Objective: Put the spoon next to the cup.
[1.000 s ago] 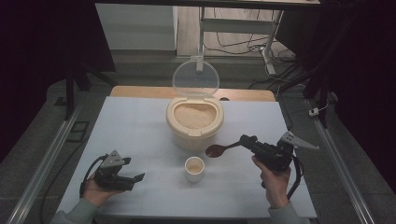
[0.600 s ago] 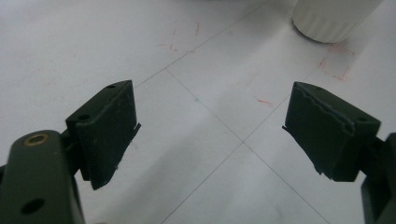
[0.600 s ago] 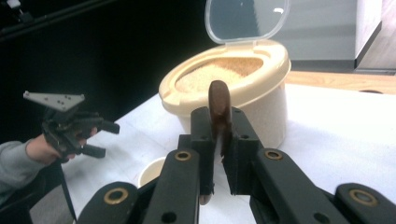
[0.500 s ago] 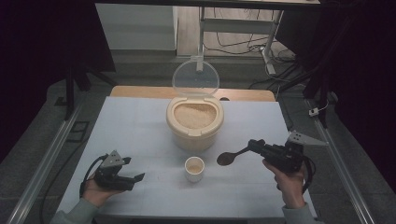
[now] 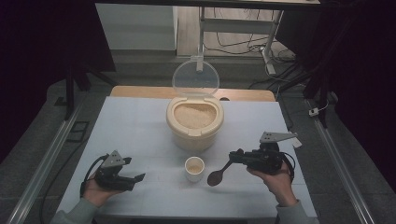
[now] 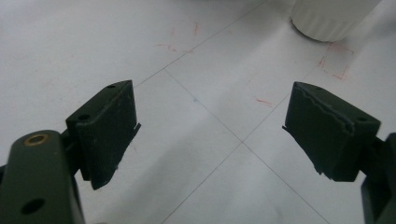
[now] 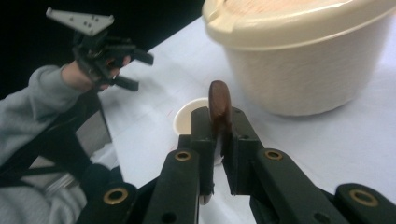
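Observation:
A cream rice container [image 5: 194, 122] stands at the table's middle, full of grains, with its clear lid [image 5: 195, 77] raised behind it. Just in front of it is a small white cup [image 5: 194, 168]. My right gripper [image 5: 233, 157] is shut on the handle of a brown wooden spoon [image 5: 215, 177], whose bowl hangs low just right of the cup. In the right gripper view the spoon [image 7: 219, 100] stands edge-on between the jaws of that gripper [image 7: 219, 126], with the cup [image 7: 184, 121] behind it. My left gripper [image 5: 137, 179] rests at the front left, open and holding nothing [image 6: 210, 112].
The white table [image 5: 140, 126] has thin grid lines and faint red marks. A wooden board edge [image 5: 140, 91] runs along its far side. Metal rails flank the table, and cables lie on the floor behind. The cup's base [image 6: 334, 18] shows in the left gripper view.
My right hand has carried the spoon down and nearer, from beside the container to just right of the cup. The left hand has stayed still.

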The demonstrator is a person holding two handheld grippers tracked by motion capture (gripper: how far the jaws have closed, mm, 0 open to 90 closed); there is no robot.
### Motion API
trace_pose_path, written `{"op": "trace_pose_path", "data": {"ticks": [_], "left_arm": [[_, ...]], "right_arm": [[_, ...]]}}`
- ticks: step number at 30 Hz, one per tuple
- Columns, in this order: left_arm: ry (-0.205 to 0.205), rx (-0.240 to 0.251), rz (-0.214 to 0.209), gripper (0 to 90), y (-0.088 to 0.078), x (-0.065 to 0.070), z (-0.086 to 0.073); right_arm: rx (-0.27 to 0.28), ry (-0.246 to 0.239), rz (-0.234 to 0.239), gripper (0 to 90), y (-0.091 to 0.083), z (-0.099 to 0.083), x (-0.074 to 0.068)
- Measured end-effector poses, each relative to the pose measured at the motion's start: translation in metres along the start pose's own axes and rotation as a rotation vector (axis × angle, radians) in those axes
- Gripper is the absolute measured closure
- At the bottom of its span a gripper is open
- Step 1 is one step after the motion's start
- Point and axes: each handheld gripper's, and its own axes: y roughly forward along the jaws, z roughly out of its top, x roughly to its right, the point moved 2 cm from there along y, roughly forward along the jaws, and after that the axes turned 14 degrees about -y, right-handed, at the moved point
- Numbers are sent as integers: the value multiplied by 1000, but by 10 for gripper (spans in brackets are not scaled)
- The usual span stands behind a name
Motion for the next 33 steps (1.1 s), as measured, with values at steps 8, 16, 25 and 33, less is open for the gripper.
{"op": "trace_pose_path", "data": {"ticks": [8, 16, 25, 33], "left_arm": [[6, -2, -2, 167, 0, 1, 0], [7, -8, -3, 167, 1, 1, -1], [11, -13, 0, 167, 2, 1, -1], [14, -16, -1, 167, 2, 1, -1]], "right_arm": [[-115, 4, 75, 833, 27, -2, 1], [-160, 70, 63, 785, 46, -7, 26], [-207, 3, -145, 613, 68, -24, 47], [-274, -10, -254, 468, 88, -42, 58]]}}
